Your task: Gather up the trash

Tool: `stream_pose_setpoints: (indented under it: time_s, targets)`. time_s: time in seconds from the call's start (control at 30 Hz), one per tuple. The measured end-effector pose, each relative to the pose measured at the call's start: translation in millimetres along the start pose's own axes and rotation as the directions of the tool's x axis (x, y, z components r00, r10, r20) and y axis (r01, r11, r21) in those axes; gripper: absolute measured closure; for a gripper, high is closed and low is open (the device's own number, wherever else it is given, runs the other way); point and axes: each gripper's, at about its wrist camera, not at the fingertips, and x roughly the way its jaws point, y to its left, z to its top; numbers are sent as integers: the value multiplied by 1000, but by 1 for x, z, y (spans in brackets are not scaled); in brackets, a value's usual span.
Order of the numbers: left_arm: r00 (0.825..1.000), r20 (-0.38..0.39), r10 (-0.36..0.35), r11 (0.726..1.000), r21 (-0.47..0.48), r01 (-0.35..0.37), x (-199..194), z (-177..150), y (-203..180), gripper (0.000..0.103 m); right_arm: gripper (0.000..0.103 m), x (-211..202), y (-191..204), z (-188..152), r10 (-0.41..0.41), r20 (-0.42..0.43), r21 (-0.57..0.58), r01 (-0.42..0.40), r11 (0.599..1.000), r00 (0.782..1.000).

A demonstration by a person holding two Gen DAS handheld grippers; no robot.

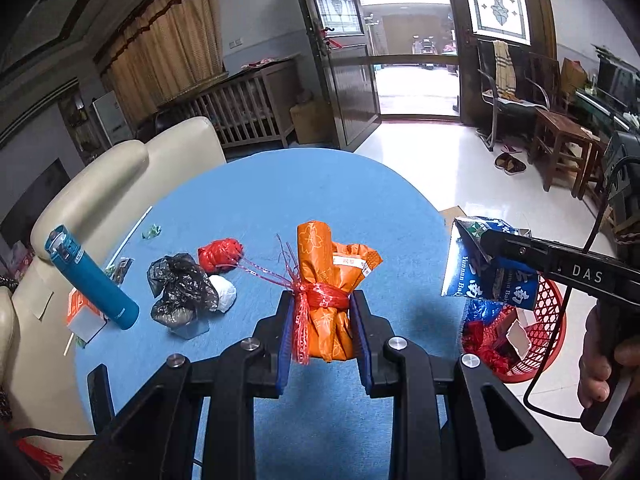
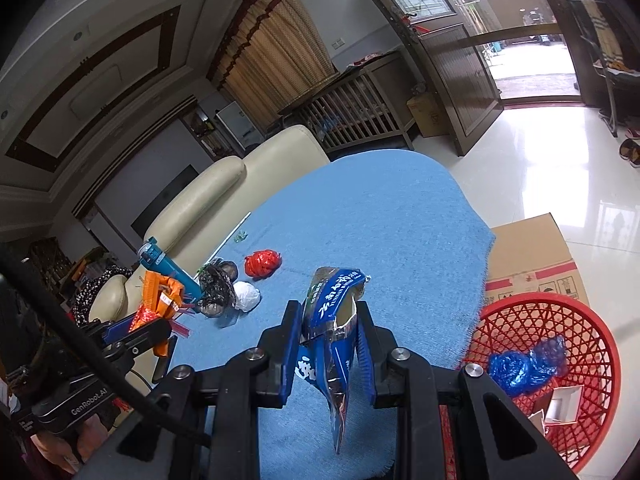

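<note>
Left tool (image 1: 322, 328) clamped on an orange wrapper bundle (image 1: 332, 280) tied round the middle with red netting, held up over the blue bench (image 1: 280, 192). Right tool (image 2: 328, 344) pinched shut on a torn blue snack bag (image 2: 334, 320) (silver lining showing at the ripped edge), also lifted clear of the bench, near its right edge. Red basket (image 2: 560, 320) down on the floor just past that edge, already holding a crumpled blue wrapper (image 2: 524, 364) and some paper scraps. Still lying on the bench toward the left: black plastic bag (image 1: 180, 288), white wad (image 1: 224, 292) touching it, red crumpled ball (image 1: 220, 254) just beyond those two. Teal bottle (image 1: 92, 276) lying tilted at the bench's left side, partly on top of an orange-and-white box (image 1: 82, 316). Cardboard box (image 2: 528, 252) on the floor behind the basket, cream sofa (image 1: 100, 184) off the far left edge.
</note>
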Motion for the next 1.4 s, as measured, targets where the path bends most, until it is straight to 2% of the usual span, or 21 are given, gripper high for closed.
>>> stream_pose_setpoints:
  time_s: [1.4]
  targets:
    - [998,-23,-62,984,165,65,14,17,-80,74,75,-45,-61,-7,-47,64,130,39,991,997]
